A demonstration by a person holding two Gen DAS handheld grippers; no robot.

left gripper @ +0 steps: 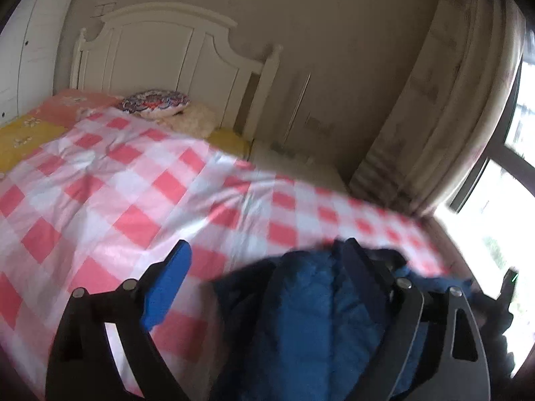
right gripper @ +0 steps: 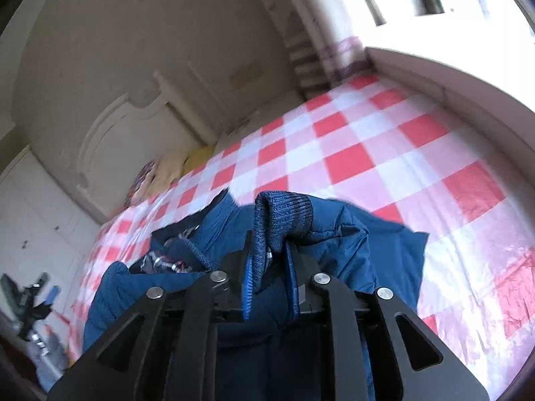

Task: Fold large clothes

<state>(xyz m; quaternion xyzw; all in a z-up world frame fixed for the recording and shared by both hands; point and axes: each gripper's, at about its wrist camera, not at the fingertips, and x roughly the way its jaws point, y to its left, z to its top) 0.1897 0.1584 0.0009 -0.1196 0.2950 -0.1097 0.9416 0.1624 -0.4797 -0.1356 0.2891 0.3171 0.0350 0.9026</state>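
The left gripper (left gripper: 264,260) is wide open. Its two fingers stand far apart, one blue pad (left gripper: 167,287) on the left and the other finger dark against the jacket (left gripper: 301,317). The puffy blue jacket lies bunched up between the fingers, but the pads do not press on it, so the left gripper holds nothing. It hangs over the bed (left gripper: 100,193) near the bed's near edge.

The right gripper (right gripper: 269,260) is almost closed. Its pads pinch the jacket's knit cuff (right gripper: 281,217), which sticks up above the fingers. The cuff is blue with a dark band along its rim. The rest of the jacket (right gripper: 351,254) hangs and spreads below and around this gripper, and part of it rests on the bed (right gripper: 384,153).

The jacket is at the near edge of the bed, crumpled in a heap, not laid flat. Its dark lining shows in places. In the right wrist view the left gripper (right gripper: 30,297) shows small and blurred by the far left edge.

The bed has a cover of red and white squares. At the head end lie a pillow (left gripper: 155,103) with a bright pattern and a yellow sheet (left gripper: 23,137). Behind them stands a white headboard (left gripper: 160,50). A curtain (left gripper: 444,107) hangs by a bright window (left gripper: 495,220) past the bed's right side.
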